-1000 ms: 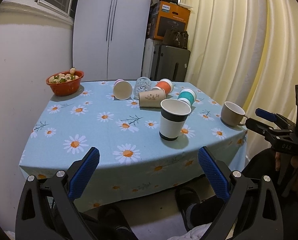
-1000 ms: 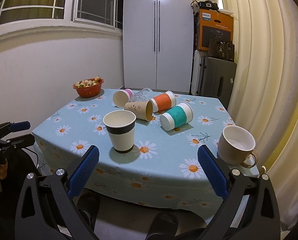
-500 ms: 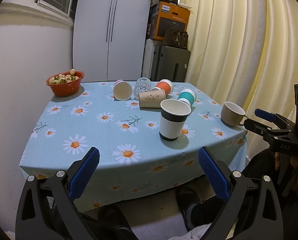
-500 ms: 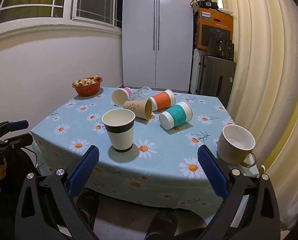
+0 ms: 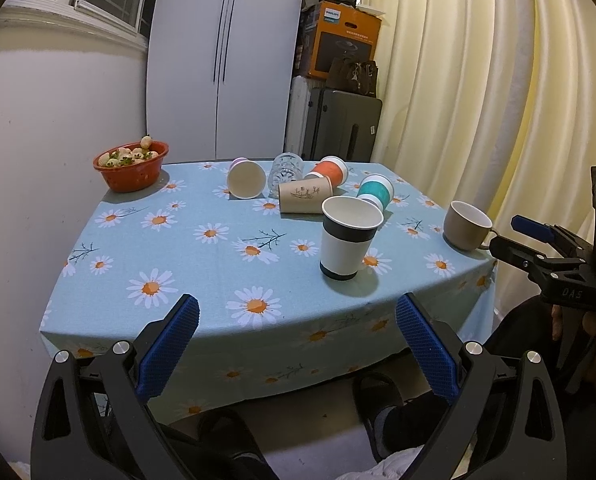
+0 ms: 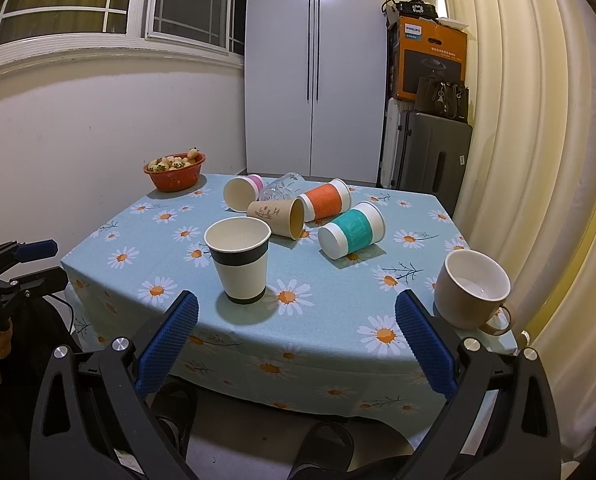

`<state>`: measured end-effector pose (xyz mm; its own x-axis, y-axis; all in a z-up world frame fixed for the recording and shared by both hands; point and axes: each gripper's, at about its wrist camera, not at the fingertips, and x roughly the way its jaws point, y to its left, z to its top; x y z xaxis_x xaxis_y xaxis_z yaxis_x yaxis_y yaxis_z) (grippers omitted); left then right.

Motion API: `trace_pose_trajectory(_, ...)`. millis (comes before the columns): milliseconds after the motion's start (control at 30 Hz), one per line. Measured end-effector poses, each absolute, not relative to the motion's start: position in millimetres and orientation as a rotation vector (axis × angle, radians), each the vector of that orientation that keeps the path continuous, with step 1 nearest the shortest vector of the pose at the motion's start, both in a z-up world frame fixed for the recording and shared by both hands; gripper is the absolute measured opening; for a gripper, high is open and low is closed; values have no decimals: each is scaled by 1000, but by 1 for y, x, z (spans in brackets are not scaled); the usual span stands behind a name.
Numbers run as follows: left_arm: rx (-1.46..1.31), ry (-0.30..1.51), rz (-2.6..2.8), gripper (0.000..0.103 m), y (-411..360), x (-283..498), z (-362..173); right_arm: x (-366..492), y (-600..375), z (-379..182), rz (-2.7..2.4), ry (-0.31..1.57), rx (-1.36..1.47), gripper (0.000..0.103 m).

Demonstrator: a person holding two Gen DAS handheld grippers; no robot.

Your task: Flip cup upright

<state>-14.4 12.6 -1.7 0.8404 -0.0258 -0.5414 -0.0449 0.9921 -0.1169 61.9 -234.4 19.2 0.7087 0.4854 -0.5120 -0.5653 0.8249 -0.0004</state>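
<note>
Nearest: left gripper (image 5: 296, 326) w/ blue ribbed pads, held off the near table edge, jaws spread wide, nothing between them. Right gripper (image 6: 296, 325) same: off the table's near edge, jaws wide apart, empty.

Table w/ light-blue daisy-print cloth (image 6: 377, 344). Closest thing on it: white paper cup w/ black band (image 6: 240, 258), upright, mouth up, standing alone near the front edge. To its right, near the right corner: beige ceramic mug (image 6: 471, 288), upright, handle toward the near-right, well apart from the paper cup.

Behind, a cluster of cups lying on their sides: white cup w/ teal sleeve (image 6: 351, 230), base toward right cam; brown kraft paper cup w/ printed sketch (image 6: 278, 216), mouth toward right cam; white cup w/ orange sleeve (image 6: 325, 200) just behind it; clear patterned glass (image 6: 282, 188) and white cup w/ pink band (image 6: 242, 192) further back. Whether they touch – can't tell.

Far-left corner: red plastic bowl (image 6: 174, 174) holding pale fruit. Beyond the table: white two-door cabinet (image 6: 313, 68), grey suitcase (image 6: 435, 160), orange box (image 6: 431, 60), cream curtain (image 6: 537, 120).
</note>
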Motion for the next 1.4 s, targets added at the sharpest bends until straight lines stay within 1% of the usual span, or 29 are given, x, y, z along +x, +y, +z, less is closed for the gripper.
trace_pose_trajectory(1400,-135,575,3,96,8,-14,-3,62,-236,18,585,525,-166,98)
